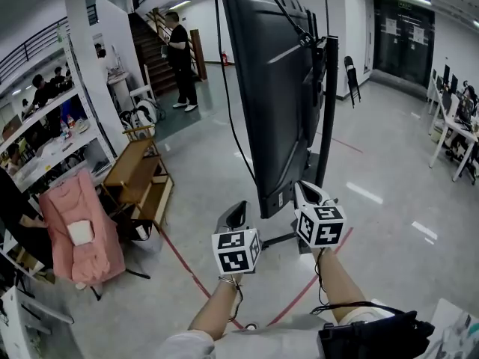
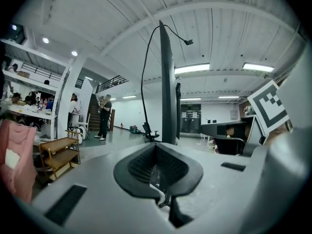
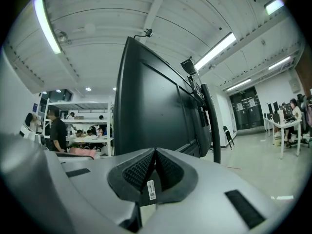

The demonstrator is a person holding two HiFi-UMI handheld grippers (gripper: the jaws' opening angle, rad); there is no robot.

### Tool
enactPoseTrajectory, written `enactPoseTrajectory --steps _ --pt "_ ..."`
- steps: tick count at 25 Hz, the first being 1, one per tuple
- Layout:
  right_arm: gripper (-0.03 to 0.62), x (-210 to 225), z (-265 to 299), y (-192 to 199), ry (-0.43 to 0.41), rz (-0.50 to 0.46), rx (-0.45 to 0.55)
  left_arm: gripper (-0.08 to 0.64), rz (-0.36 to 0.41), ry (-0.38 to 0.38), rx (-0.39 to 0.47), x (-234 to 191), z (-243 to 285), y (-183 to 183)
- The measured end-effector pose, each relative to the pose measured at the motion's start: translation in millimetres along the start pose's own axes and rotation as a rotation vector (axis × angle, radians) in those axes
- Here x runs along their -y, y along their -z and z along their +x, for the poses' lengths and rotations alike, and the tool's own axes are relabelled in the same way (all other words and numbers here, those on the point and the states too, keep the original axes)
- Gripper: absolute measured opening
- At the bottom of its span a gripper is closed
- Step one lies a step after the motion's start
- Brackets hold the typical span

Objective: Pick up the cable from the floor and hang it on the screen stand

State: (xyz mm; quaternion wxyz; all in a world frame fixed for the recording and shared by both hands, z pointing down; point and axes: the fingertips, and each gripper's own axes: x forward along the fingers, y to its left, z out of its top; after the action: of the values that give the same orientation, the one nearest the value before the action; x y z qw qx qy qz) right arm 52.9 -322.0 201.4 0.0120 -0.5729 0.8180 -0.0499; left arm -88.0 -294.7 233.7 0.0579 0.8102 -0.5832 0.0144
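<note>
The left gripper (image 2: 156, 147) has its jaws pressed fully together with nothing between the ribbed pads. The right gripper (image 3: 155, 152) is the same: jaws closed on each other and empty, with a small white label (image 3: 151, 189) stuck just under the pads. In the head view both are held out level side by side, left gripper (image 1: 238, 212) and right gripper (image 1: 307, 194), just under the lower corner of the screen (image 1: 269, 88). Neither touches it as far as can be told.

The black cable (image 1: 224, 73) is off the floor and draped on the screen. In the left gripper view the cable (image 2: 143, 82) climbs one face, arcs over the top edge of the screen (image 2: 166, 91), which is seen edge-on there, and ends in a small plug that sticks out on the far side. The right gripper view shows only that plug end (image 3: 147, 33) above the screen (image 3: 151, 106). The cable's lower end is lost behind the screen's bottom corner, and the head view cuts off the screen's top. The stand's black pole (image 1: 327, 111) runs down behind the screen, its foot hidden by the right gripper.

Further off are a red tape line (image 1: 187, 269) on the floor, a low wooden shelf (image 1: 138, 178), a pink cover (image 1: 78, 226), a person (image 1: 181, 58) by the stairs and a white desk (image 1: 458, 134) at the right edge.
</note>
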Motion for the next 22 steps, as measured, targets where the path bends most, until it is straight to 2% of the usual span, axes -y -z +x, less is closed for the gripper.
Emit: enactPoseTrajectory --steps 6,22 --pt "0.017 -2.3 -2.9 1.1 0.015 -0.039 -0.019 0.005 -0.002 0.005 0.002 3.2 4.0 -3.6" --pt "0.017 -1.0 11.6 5.3 0.021 -0.038 -0.027 0.005 0.0 0.003 -0.017 -6.3 21.9 1.0"
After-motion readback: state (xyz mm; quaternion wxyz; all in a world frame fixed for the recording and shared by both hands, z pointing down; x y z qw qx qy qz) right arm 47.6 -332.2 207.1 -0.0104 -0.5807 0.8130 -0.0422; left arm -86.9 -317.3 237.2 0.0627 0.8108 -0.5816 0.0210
